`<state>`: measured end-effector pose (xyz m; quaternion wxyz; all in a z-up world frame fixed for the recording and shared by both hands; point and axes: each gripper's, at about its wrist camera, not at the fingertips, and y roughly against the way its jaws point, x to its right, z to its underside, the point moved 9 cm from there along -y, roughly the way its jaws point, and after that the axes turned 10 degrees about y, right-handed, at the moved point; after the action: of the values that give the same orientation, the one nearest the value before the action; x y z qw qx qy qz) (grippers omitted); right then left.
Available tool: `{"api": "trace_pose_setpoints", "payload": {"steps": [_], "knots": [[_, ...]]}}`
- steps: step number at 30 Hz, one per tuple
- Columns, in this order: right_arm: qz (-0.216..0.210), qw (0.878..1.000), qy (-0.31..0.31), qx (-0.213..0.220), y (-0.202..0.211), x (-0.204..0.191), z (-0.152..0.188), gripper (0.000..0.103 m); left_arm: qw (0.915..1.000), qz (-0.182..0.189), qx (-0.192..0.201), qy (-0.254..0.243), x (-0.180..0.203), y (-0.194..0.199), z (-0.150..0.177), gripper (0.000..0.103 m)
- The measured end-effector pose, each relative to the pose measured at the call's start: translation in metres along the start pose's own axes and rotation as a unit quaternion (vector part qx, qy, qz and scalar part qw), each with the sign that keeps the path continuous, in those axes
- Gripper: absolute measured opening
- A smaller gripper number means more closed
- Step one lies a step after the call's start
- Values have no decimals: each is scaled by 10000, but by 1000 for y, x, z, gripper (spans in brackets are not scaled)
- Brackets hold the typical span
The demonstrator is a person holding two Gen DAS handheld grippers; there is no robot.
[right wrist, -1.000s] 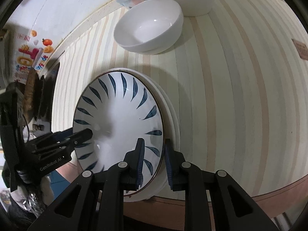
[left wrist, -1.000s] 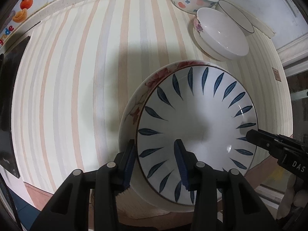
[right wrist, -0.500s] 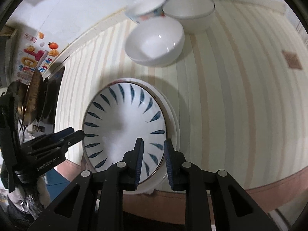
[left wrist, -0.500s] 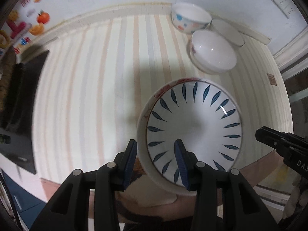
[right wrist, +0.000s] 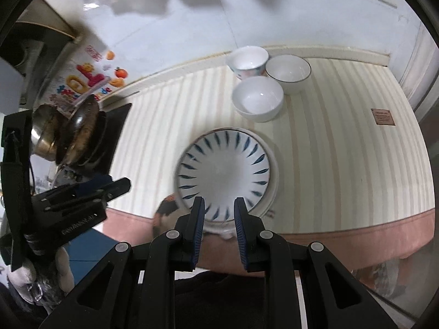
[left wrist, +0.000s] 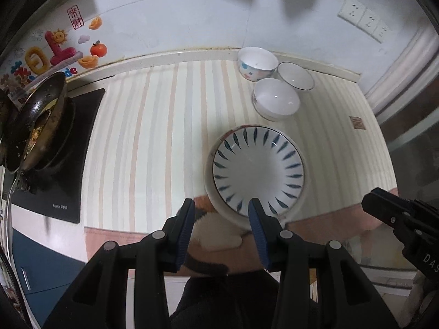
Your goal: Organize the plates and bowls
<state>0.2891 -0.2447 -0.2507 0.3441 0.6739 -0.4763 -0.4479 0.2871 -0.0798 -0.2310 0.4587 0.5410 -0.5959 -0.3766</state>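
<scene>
I see the blue-leaf plate (left wrist: 258,170), round and glazed white with a ring of dark blue leaf strokes. It rests on a wider white plate (left wrist: 210,192), near the front edge of the striped countertop (left wrist: 153,137). Three smooth ceramic bowls cluster behind it near the wall: a spotted bowl (left wrist: 257,63), a dark-rimmed bowl (left wrist: 295,76) and a plain white bowl (left wrist: 275,99). My left gripper (left wrist: 221,213) has black arms and ribbed blue pads. Its jaws stand slightly apart with nothing between them, above the stack's near edge. My right gripper (right wrist: 219,211) matches it. Its jaws stand narrowly apart and empty, over the same edge. A dark wok (left wrist: 41,120) sits on the black cooktop (left wrist: 82,148) at the left.
</scene>
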Motion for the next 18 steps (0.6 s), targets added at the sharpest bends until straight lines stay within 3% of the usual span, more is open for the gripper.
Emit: {"api": "trace_pose_setpoints", "payload": {"steps": [9,18], "knots": [[95,9996,138,244,53,-43,29,24,9991,188,312,-213,6,56,33,38],[161,9992,114,343,82,-55,49,25,9984,338,392,-222,11,69,40,38]]}}
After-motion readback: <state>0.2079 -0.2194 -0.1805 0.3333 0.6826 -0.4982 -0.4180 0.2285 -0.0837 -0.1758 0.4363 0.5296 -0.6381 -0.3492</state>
